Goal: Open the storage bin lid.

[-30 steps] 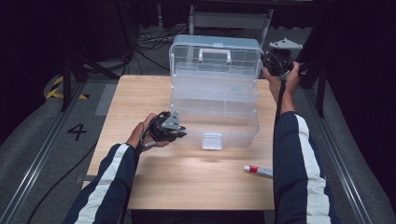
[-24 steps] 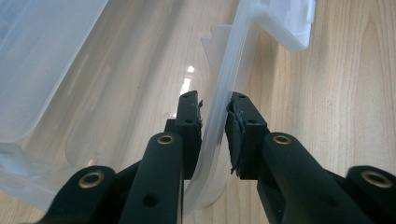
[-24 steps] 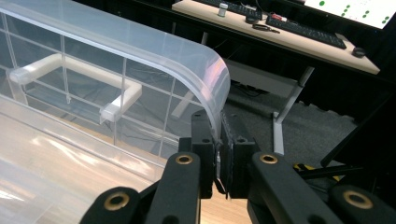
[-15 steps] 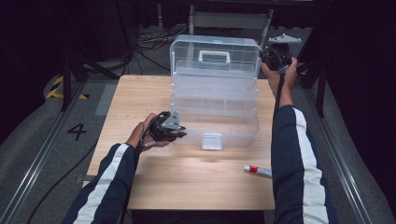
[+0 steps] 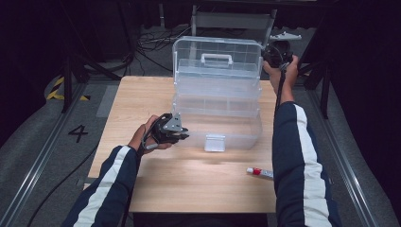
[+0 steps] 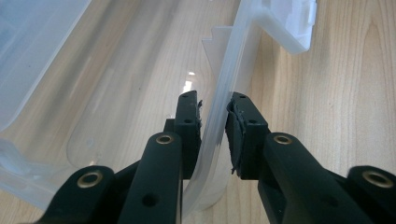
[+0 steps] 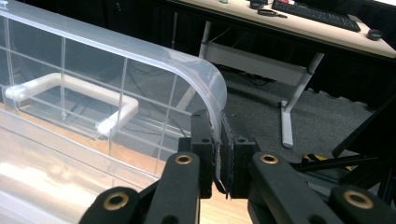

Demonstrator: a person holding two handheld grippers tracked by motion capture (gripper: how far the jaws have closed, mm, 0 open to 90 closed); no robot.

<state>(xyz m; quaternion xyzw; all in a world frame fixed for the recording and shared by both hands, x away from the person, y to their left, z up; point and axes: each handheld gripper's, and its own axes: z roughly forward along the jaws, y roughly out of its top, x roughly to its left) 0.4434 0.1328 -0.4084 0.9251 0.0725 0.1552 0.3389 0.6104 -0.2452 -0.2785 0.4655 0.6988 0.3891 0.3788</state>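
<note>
A clear plastic tiered box point(image 5: 217, 124) stands open on the wooden table point(image 5: 189, 189). Its lid point(image 5: 217, 71), with a white handle point(image 5: 216, 58), is raised nearly upright at the back. My left gripper point(image 5: 182, 135) lies low at the box's front left. In the left gripper view it point(image 6: 215, 126) is shut on the bottom tray's thin wall point(image 6: 233, 60), one pad on each side. My right gripper point(image 5: 270, 54) is held high at the lid's top right corner. In the right gripper view it point(image 7: 219, 140) is shut on the lid's curved edge point(image 7: 205, 74), with the handle point(image 7: 74, 88) beyond.
A small white tube with a red cap point(image 5: 259, 172) lies on the table to the front right of the box. The box's white latch point(image 5: 215, 142) hangs at its front. A metal frame point(image 5: 231, 19) and cables stand behind the table. A desk with a keyboard point(image 7: 317, 14) is farther off.
My right gripper has shifted a little toward the far side and left, taking the lid's corner with it. The left gripper has stayed where it was on the tray wall.
</note>
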